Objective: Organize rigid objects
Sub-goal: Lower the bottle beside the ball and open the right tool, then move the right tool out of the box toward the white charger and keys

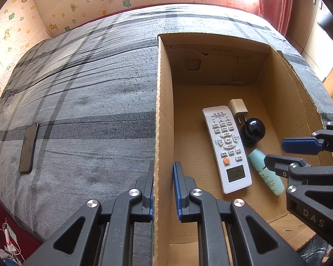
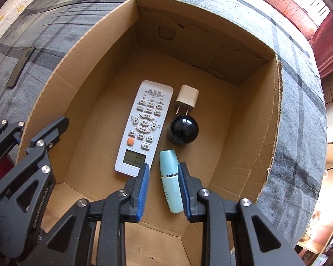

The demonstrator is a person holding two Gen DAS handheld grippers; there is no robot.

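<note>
Clamping box wall [image 1: 163, 110], left claw [image 1: 164, 190]; only right-wrist cam shows bottle cap [image 2: 168, 159].

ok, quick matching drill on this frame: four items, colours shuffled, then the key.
Things:
1 remote
2 bottle
3 charger
4 phone

Colours:
A cream
B white with an orange button
C black
D pale teal

Pairs: 1-B, 2-D, 3-A, 4-C
</note>
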